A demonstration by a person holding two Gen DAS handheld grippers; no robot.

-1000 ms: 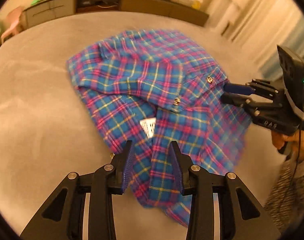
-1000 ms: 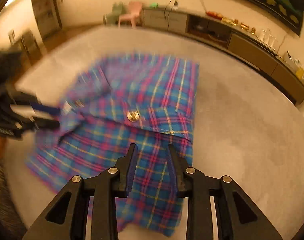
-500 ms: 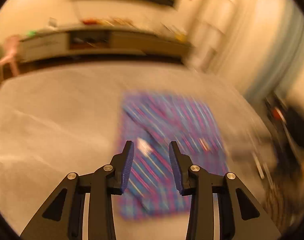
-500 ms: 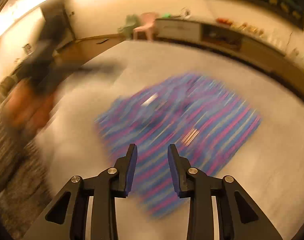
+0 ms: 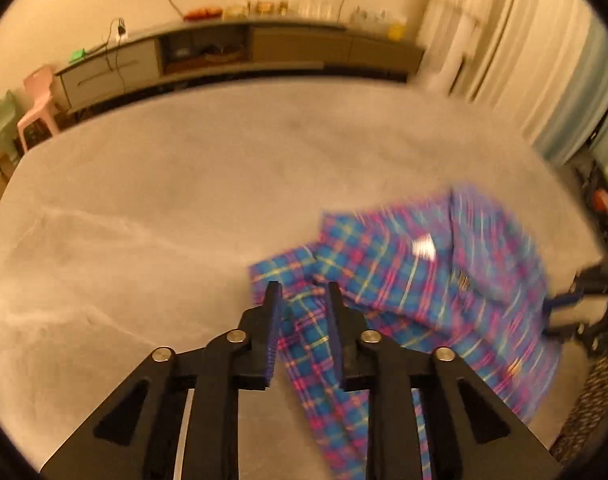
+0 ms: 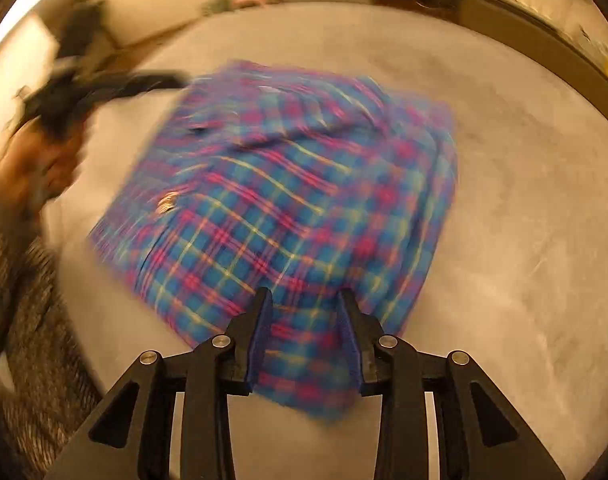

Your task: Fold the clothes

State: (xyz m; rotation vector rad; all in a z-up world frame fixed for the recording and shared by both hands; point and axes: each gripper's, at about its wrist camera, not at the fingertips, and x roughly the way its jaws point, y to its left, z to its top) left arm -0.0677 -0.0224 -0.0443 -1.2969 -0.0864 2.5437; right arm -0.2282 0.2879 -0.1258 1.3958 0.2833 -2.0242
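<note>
A blue, pink and yellow plaid shirt (image 5: 416,280) lies partly folded on the grey carpet (image 5: 163,208), blurred by motion. My left gripper (image 5: 302,298) is open over the shirt's left corner, and cloth shows in the gap between its fingers. My right gripper (image 6: 304,306) is open low over the near edge of the shirt (image 6: 295,200), with plaid cloth running under and between its fingers. In the left wrist view the right gripper (image 5: 572,304) appears at the shirt's far right edge. The left gripper (image 6: 115,84) is a dark blur at the shirt's far corner in the right wrist view.
A long low cabinet (image 5: 243,52) with small items on top runs along the far wall. Pink and green plastic chairs (image 5: 35,100) stand at its left end. Curtains (image 5: 524,60) hang on the right. A person's hand (image 6: 43,164) and knitted sleeve (image 6: 19,280) are at the left.
Both grippers lifted off the shirt, swung fast, and came back down to it. The left one is now at the shirt's left corner, the right one at its near edge. Both stayed open.
</note>
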